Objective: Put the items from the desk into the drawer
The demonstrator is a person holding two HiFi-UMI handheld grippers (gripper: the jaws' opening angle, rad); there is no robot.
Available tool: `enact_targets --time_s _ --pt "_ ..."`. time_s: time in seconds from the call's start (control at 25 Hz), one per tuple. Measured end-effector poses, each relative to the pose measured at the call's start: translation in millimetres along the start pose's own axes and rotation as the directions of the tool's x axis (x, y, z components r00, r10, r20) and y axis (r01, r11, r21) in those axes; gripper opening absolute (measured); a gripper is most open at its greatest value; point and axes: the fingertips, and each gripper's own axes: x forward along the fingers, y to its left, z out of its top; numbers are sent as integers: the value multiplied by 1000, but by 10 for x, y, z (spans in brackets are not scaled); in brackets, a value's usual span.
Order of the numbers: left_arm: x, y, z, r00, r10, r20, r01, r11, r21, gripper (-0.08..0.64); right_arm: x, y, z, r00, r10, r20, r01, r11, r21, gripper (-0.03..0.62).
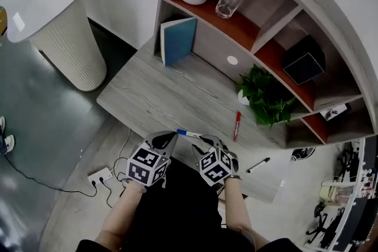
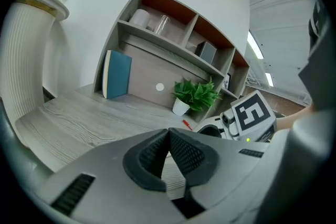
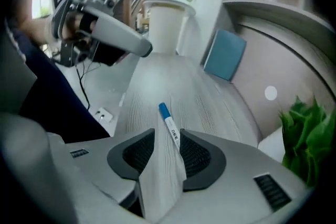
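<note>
- The left gripper point(image 1: 168, 140) sits at the near edge of the desk point(image 1: 171, 97), just left of the pen. In its own view point(image 2: 168, 136) the pads are pressed together at the tips with nothing between them, so it's empty and doesn't look set up to grab anything.
- The blue-capped marker point(image 1: 189, 134) is the thing that matters right now. It lies flat on the desk right at the near edge, between the two grippers, with its long axis running left-right. The blue cap points left and the white barrel points right.
- The right gripper point(image 1: 207, 140) comes in from the right and points left along that same edge. In its own view point(image 3: 167, 136) the fingers are spread, and the marker point(image 3: 170, 128) runs lengthwise into the gap, with the barrel end close to the right pad and the cap sticking out past the tips.
- So the pen lines up with the jaws rather than lying across them, and this hand is clearly the nearer one. My guess is that a straight squeeze catches the barrel, though it's off-centre and might roll a bit.
- The red marker point(image 1: 237, 125) is farther right on the desk, just beside the plant point(image 1: 266, 94), and well apart from both grippers.
- A black pen point(image 1: 258, 164) lies off the desk's near right corner on something pale. I can't tell if that's the drawer.
</note>
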Motion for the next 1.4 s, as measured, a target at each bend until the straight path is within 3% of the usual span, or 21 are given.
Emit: enact_targets --time_s 0.08,0.52,0.72,0.84,1.2,1.4 --pt "68 51 0 1000 13 -5 -13 1000 -15 25 100 -28 -24 999 29 -32 -31 997 -68 166" --pt "386 199 -266 992 51 -112 -57 997 -48 25 403 -67 -101 968 227 -108 -240 961 -134 166" --pt "426 244 -324 988 68 -136 -76 996 -53 25 506 -51 -181 951 255 -173 -285 942 -176 155" --pt "414 260 -332 988 76 -136 -84 995 -55 25 515 -17 -198 941 278 -192 -311 934 -174 117" --pt "309 230 -287 990 80 -119 -84 996 -33 25 510 -17 -199 952 229 -202 -258 957 -131 94" --pt "224 185 -251 991 78 -107 -79 997 -11 25 424 -50 -106 970 205 -128 -206 978 1 94"
